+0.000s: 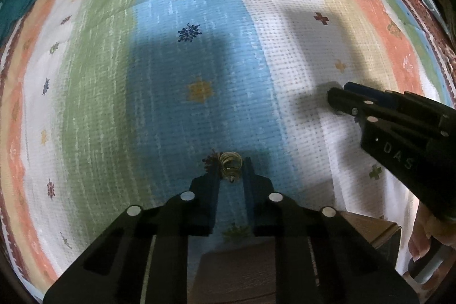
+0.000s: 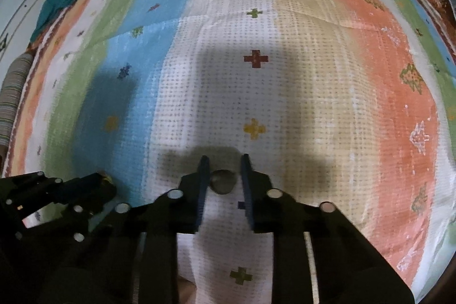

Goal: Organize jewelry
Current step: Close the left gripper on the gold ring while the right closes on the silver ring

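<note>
On striped patterned cloth (image 1: 159,93), left tongs (image 1: 231,165) pinching gold earring (image 1: 230,161), right tongs (image 2: 223,165) narrowed around dark round piece (image 2: 223,184).

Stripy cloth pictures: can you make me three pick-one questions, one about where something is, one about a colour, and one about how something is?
1. Which stripe of the cloth does the gold jewelry lie on?
A green
B blue
C orange
2. What colour is the cross just ahead of the right gripper?
A yellow
B pink
C black
3. The cloth is:
A rolled up
B hanging
C spread out

Answers:
1. B, blue weave shows all around the jewelry.
2. A, it is yellow on the white stripe.
3. C, its stripes run open across both views.
</note>
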The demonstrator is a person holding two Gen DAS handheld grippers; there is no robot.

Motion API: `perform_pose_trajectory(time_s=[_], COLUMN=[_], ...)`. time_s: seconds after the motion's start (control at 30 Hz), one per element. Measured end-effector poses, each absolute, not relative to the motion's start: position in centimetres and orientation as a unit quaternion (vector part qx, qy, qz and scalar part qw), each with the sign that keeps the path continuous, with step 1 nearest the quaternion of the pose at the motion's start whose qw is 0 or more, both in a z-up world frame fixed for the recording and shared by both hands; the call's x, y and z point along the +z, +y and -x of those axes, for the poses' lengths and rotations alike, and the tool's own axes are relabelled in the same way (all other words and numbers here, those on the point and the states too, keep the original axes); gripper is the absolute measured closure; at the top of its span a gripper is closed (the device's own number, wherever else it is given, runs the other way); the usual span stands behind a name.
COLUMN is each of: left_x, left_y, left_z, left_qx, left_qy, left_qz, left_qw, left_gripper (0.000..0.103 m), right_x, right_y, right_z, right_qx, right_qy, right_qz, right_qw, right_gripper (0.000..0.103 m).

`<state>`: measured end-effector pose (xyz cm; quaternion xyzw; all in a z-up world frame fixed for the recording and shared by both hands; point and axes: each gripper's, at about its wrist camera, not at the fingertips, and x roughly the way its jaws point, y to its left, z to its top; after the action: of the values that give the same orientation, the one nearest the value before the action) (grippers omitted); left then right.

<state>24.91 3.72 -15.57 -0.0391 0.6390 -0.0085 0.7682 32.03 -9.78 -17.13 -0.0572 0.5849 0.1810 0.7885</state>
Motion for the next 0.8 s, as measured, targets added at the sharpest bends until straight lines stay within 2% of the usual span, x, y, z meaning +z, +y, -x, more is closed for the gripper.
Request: perform_pose_trajectory(time_s=[0.5,0.8], left_x=[-14.6,-12.0], left_y=[4.8,4.9], left_z=[-24.7,-23.5], left_qx=[-0.013,-0.004], left_qy=[0.625,0.601], left_qz=[0.047,0.060], left_qw=[0.779,0.797], left_gripper=[0.088,0.088], right_x=[-15.6,-13.7], right_y=[-9.9,-10.3], right_z=[-31.2,-29.3], right_qx=[0.191,0.193], right_qy=[0.563,0.538], right_qz=[0.061,0.078], right_qw=[0.802,0.817], right_gripper=[0.083,0.083])
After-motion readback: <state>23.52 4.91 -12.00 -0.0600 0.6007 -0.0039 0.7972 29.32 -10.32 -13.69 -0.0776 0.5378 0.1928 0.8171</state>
